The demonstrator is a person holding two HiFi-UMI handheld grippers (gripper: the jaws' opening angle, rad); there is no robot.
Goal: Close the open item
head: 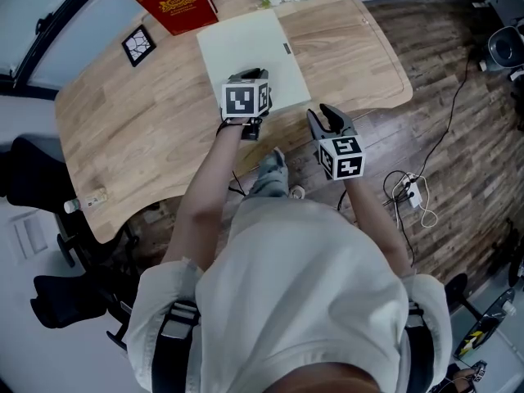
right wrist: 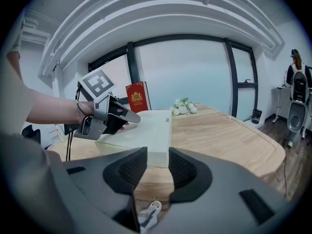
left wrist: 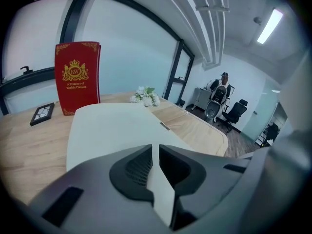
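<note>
So the cream case (head: 254,56) is laid flat in the middle of the table (head: 139,129), just in front of the upright red book (head: 176,2). Its cover looks to be down already, though whether it's seated all the way round can't be told from these views. The left gripper (left wrist: 155,150) is held over the near edge of the case, jaws drawn in to a thin slit with nothing pinched. Only the pale top is seen through the gap. The right gripper (right wrist: 157,157) is parked off the table's near edge, short of the case, jaws a moderate way apart with nothing between them. Judging by that, what's left is probably just the pressing-flat bit. That'd be best done with the left jaws kept narrow so a blunt tip is offered, and brought straight down on the cover rather than dragged across it. The case looks light and could easily be slid toward the book. If it does skate, the far side could be steadied with the right gripper. Pressure should be kept gentle and even, and the edge with the small dark tab (head: 287,49) checked before anything is called done.
</note>
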